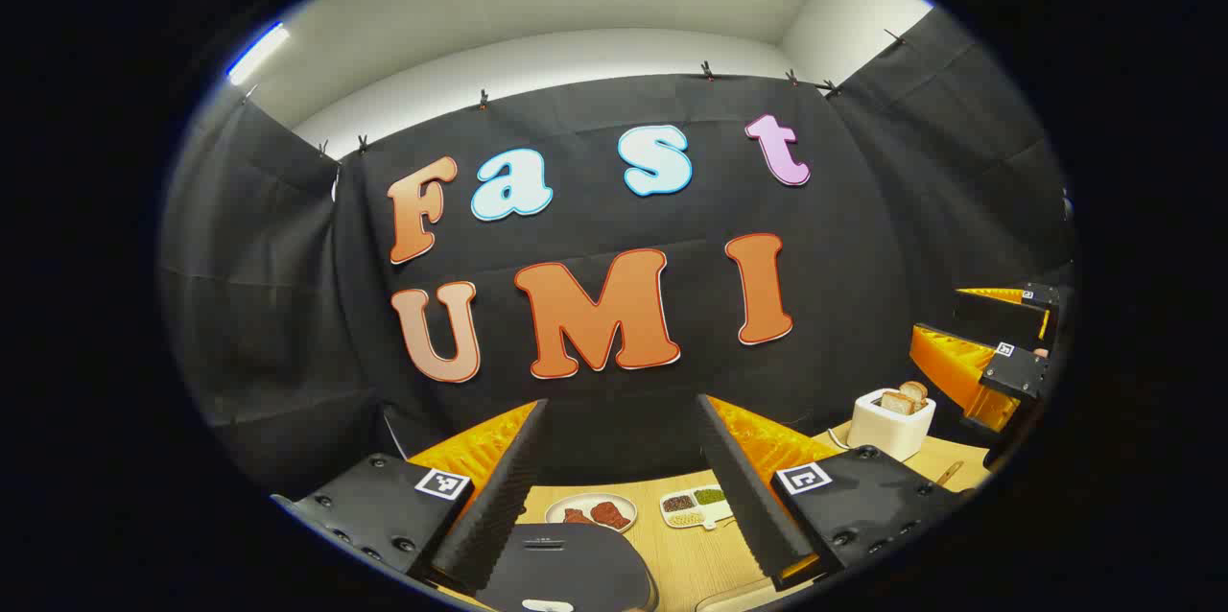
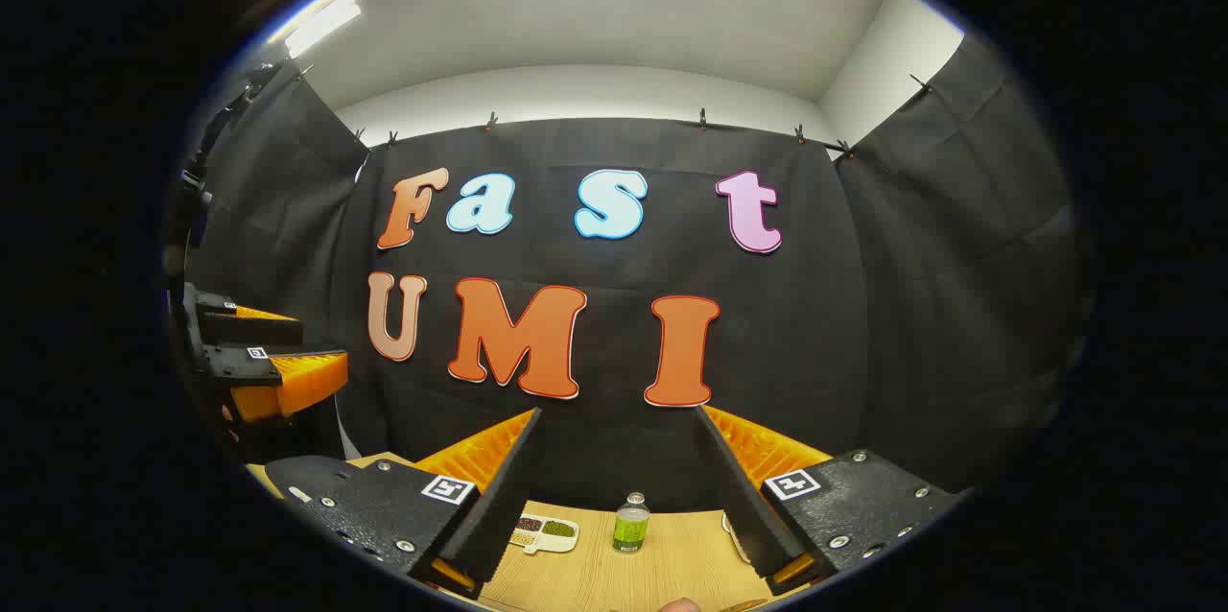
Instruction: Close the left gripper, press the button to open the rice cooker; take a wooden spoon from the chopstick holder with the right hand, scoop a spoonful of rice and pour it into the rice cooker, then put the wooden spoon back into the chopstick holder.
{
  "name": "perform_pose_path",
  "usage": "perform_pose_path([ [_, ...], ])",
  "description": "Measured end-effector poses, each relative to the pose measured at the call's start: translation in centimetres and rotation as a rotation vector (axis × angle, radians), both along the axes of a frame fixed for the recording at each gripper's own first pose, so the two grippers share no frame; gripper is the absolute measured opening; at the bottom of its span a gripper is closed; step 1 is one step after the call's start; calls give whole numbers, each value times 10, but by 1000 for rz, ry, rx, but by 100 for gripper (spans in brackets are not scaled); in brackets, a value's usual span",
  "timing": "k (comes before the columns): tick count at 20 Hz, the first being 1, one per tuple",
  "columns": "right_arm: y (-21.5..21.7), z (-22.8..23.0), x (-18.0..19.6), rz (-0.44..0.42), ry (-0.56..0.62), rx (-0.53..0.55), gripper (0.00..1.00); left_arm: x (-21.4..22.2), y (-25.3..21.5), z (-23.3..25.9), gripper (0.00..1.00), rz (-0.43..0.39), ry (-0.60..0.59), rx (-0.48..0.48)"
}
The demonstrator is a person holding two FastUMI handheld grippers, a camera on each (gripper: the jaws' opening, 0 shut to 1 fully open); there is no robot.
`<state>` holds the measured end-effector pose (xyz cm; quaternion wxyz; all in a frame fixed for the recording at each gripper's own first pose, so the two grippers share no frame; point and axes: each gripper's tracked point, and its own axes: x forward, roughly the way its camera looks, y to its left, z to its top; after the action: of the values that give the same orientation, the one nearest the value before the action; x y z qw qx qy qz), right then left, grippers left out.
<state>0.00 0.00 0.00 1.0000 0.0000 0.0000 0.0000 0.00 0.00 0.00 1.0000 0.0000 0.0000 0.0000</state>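
In the left gripper view we found the left gripper (image 1: 622, 482) with its fingers spread wide and nothing between them, held above the dark rice cooker (image 1: 566, 569), whose lid was down. Beyond it lay a plate (image 1: 592, 511) and a divided dish (image 1: 697, 506); the toaster (image 1: 892, 422) stood farther right. The right gripper (image 2: 619, 497) was likewise spread and empty, a small bottle (image 2: 630, 523) on the table (image 2: 672, 564) ahead.

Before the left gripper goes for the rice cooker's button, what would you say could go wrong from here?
1. The left gripper has its jaws open; pressing that way could straddle or miss the button on the rice cooker.
2. The plate of food and the sectioned dish sit just beyond the cooker and might get bumped.
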Motion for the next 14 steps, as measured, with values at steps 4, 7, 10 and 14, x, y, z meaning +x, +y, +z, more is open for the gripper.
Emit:
perform_pose_path([
  [4, -2, 1, 0, -3, -5, 2, 94, -1, -1, 1, 100, 2, -6, -1],
  [7, -4, 3, 1, -3, -11, 6, 94, -1, -2, 3, 100, 2, -8, 1],
  [10, -8, 7, 1, -4, -20, 8, 94, -4, -5, 3, 100, 7, -8, 2],
  [14, -17, 9, 6, -14, -22, 19, 94, -8, -5, 4, 100, 25, -4, 2],
])
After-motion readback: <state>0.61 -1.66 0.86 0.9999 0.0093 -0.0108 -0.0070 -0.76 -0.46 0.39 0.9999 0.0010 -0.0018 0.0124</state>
